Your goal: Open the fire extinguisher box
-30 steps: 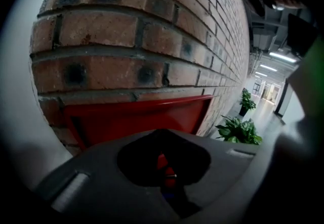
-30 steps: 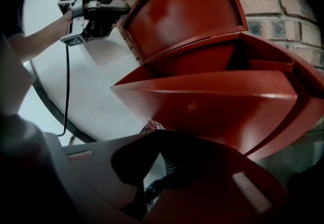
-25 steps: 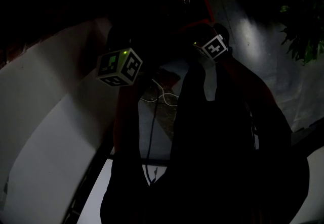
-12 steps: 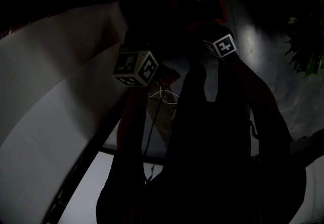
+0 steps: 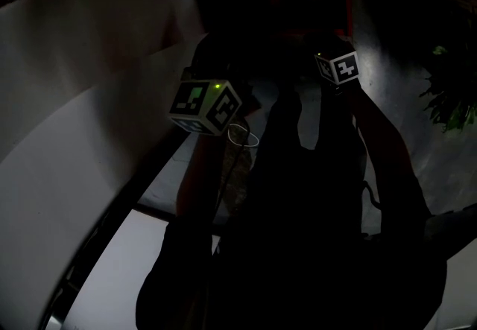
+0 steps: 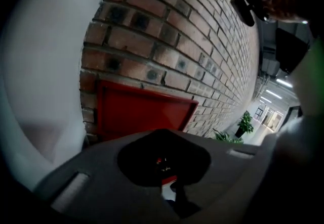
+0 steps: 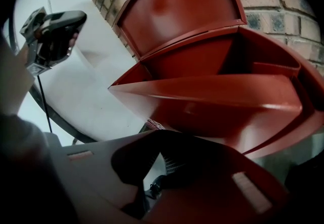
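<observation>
Shifted right since earlier: L gripper (image 5: 205, 106), R gripper (image 5: 339, 68). Red extinguisher box (image 7: 212, 91) lid up. Fingers' state: can't tell.

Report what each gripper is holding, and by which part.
Nothing is held. The left gripper and right gripper each have jaws nearly together with nothing between them; the red fire extinguisher box stands open, ungripped.
</observation>
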`<action>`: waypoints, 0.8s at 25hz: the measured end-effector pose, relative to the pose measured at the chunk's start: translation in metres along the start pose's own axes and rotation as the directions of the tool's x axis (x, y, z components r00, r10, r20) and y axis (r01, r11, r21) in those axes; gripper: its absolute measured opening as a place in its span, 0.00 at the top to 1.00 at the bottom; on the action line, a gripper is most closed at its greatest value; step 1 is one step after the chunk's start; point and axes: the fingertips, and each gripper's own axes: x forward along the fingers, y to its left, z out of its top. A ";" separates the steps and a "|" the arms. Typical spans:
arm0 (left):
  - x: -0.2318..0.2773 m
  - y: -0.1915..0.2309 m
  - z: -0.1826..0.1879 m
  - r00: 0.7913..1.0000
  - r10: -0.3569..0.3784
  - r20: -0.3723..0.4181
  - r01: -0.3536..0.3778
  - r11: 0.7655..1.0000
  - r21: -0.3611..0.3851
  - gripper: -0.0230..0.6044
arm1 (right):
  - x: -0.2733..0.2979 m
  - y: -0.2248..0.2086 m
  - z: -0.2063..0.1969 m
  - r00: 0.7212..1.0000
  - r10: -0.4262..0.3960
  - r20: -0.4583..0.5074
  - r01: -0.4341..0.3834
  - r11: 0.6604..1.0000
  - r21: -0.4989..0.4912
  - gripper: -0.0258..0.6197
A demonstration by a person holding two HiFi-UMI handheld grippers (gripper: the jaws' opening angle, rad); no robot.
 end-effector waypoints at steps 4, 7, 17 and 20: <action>-0.021 -0.013 0.020 0.998 -0.019 0.061 0.019 1.000 -0.001 0.96 | 0.001 0.000 0.001 1.000 -0.004 0.010 0.003 1.000 0.010 0.96; -0.036 -0.018 0.020 0.997 -0.025 0.070 0.025 1.000 0.009 0.96 | 0.001 -0.001 -0.002 1.000 -0.009 0.004 0.008 1.000 0.023 0.96; -0.059 -0.016 -0.009 0.999 -0.008 0.034 0.006 0.999 0.034 0.96 | 0.008 -0.001 -0.004 0.999 -0.025 -0.020 0.026 0.998 0.053 0.96; -0.062 -0.018 -0.010 0.999 -0.014 0.042 0.013 0.999 0.030 0.96 | 0.008 0.001 -0.005 0.999 -0.026 -0.028 0.028 0.998 0.065 0.96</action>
